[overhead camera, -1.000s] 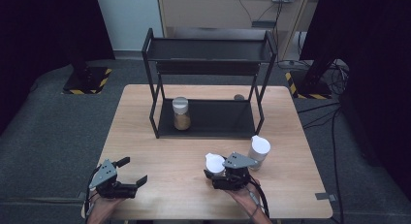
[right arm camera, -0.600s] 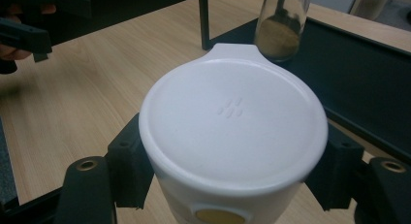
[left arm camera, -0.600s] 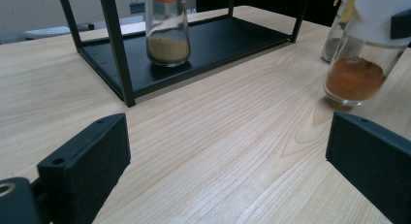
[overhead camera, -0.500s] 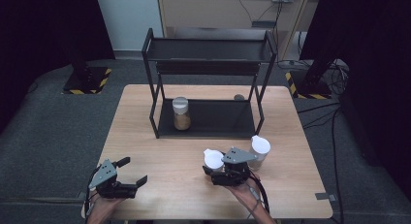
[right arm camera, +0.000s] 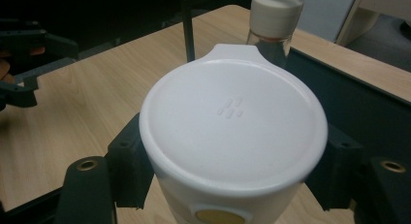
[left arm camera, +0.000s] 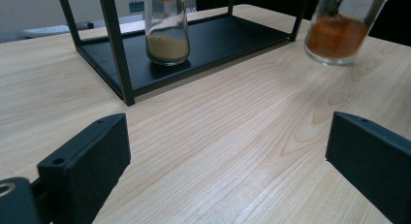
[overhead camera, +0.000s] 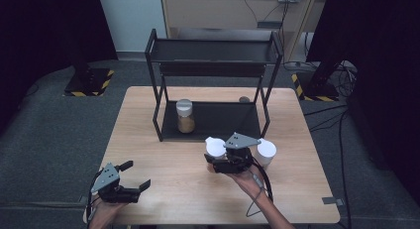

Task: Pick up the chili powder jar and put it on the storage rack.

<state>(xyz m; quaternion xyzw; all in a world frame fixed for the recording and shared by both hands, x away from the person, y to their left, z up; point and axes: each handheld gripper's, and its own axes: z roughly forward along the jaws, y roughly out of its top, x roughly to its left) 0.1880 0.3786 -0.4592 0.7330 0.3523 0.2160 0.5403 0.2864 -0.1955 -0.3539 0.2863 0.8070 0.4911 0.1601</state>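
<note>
White-lidded jar [right arm camera: 232, 132] clamped in right gripper [overhead camera: 218, 162]; left gripper [left arm camera: 228, 151] jaws apart (orange-powder jar [left arm camera: 346, 32] beyond).

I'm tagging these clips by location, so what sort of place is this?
Probably a lab or recording studio, not a home: dark curtains surround one wooden table, hazard-striped stand bases sit on grey carpet, and cables trail across the floor.

White-lidded jar [right arm camera: 232, 136], black rack [overhead camera: 213, 65], possibly tan table [overhead camera: 148, 140].
</note>
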